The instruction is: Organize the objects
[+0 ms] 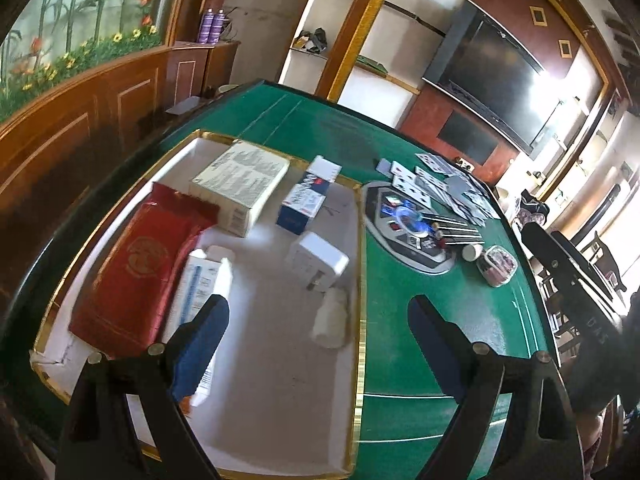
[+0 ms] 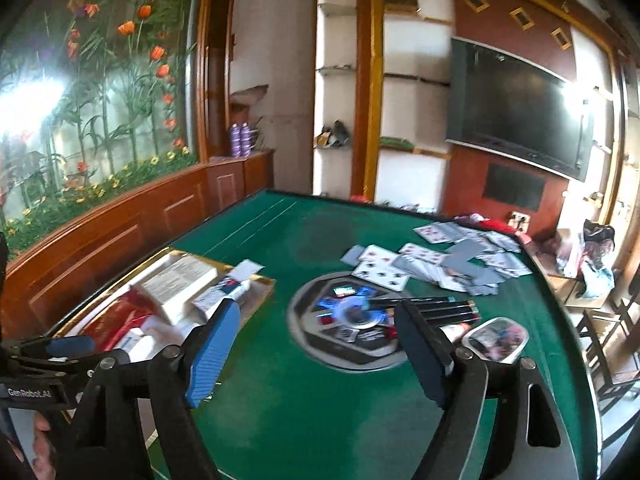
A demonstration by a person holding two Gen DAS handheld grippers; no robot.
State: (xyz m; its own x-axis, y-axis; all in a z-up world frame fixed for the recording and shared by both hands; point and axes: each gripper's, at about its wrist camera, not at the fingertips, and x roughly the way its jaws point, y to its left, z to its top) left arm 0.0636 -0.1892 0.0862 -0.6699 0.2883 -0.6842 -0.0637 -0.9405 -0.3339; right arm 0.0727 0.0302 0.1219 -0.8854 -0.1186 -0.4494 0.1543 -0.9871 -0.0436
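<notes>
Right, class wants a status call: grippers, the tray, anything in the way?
Left gripper open, empty, over tray. Right gripper open, empty, over green table. Playing cards and pens not yet in tray. Nothing blocking.

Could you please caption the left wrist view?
Open left tongs hover over a gold-rimmed tray of boxes on the green table.

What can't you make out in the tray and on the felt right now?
- Tube box, left wrist view: near end behind the left gripper's finger.
- Small plastic container, right wrist view: contents blurred.
- Tray, right wrist view: near part hidden by the fingers.
</notes>
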